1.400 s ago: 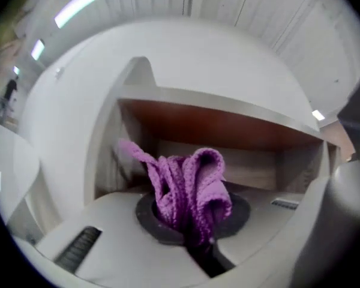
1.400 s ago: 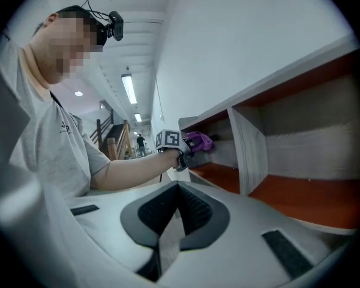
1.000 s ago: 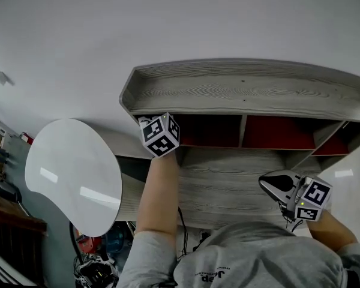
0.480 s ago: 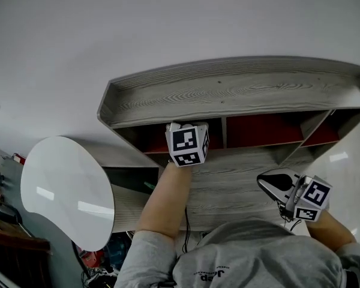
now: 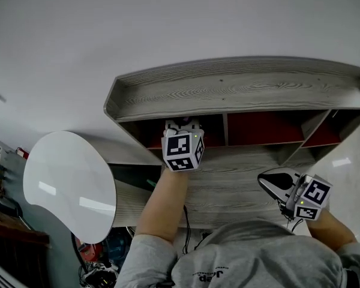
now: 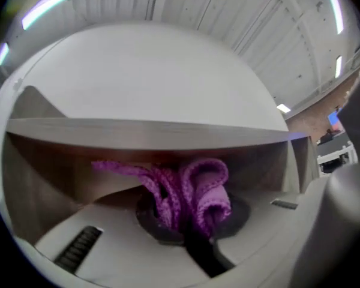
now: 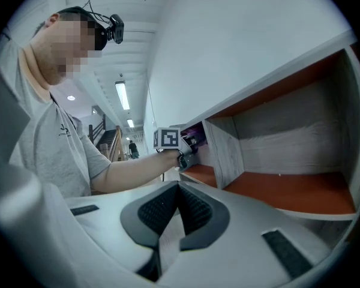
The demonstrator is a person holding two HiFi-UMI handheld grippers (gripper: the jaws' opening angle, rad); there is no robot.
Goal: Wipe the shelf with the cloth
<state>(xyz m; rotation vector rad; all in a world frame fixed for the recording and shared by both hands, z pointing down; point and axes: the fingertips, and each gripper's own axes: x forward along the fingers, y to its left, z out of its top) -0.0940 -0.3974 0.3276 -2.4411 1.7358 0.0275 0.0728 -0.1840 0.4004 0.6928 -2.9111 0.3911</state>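
Note:
A grey wood-grain shelf unit (image 5: pixel 240 92) with red-lined compartments (image 5: pixel 261 129) hangs on the white wall. My left gripper (image 5: pixel 181 129) reaches into the left compartment, shut on a bunched purple cloth (image 6: pixel 198 188); only its marker cube shows in the head view. In the left gripper view the cloth sits just under the shelf's upper board (image 6: pixel 150 134). My right gripper (image 5: pixel 265 182) hangs low by my body, shut on nothing. The right gripper view shows its jaws closed (image 7: pixel 179 204), the left gripper (image 7: pixel 181 144) and the cloth (image 7: pixel 195 133) at the compartment mouth.
A white oval table top (image 5: pixel 69 182) stands below and left of the shelf. An upright divider (image 5: pixel 226 129) separates the left compartment from the middle one. A lower grey shelf board (image 5: pixel 228 182) lies under my arms. A cable (image 5: pixel 185 218) hangs beneath the left forearm.
The left gripper slid with the cloth from the left end of the compartment rightward toward the divider, then held almost still. The right gripper stayed put.

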